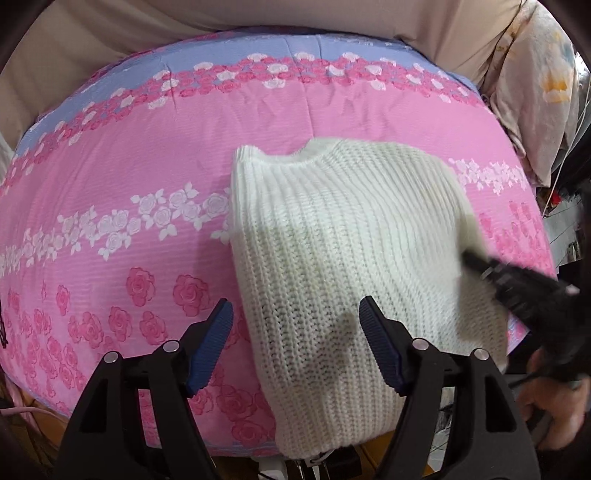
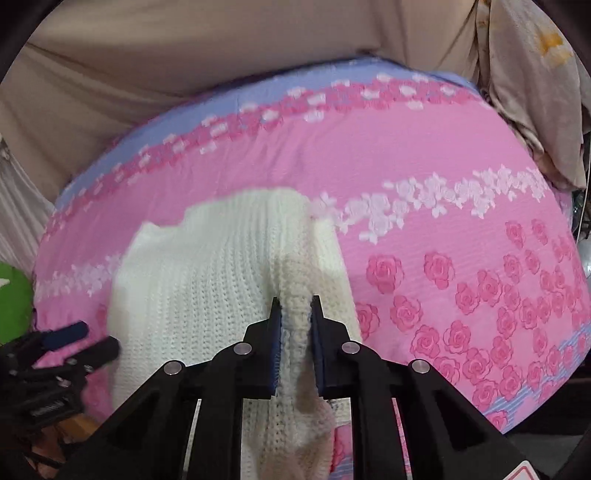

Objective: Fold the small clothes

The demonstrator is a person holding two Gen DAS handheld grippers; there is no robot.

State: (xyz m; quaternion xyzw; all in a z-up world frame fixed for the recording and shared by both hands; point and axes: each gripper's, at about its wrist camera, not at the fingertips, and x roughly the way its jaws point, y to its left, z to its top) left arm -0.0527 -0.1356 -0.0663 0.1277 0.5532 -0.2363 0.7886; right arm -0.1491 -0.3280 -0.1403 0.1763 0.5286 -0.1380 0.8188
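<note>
A white ribbed knit sweater (image 1: 332, 251) lies on a pink rose-print bedspread (image 1: 129, 166), its neckline at the far end. My left gripper (image 1: 295, 321) is open over the sweater's near left edge, holding nothing. My right gripper (image 2: 295, 310) is shut on a bunched fold of the sweater (image 2: 207, 280) along its right side. The right gripper shows in the left wrist view (image 1: 517, 288) at the sweater's right edge. The left gripper shows in the right wrist view (image 2: 81, 339), open, at the sweater's left edge.
A beige sheet (image 1: 184, 33) lies behind the bedspread. A floral pillow or quilt (image 1: 535, 92) is piled at the far right. A green object (image 2: 13, 295) sits at the left edge. The bedspread's near edge (image 1: 240, 450) drops off in front.
</note>
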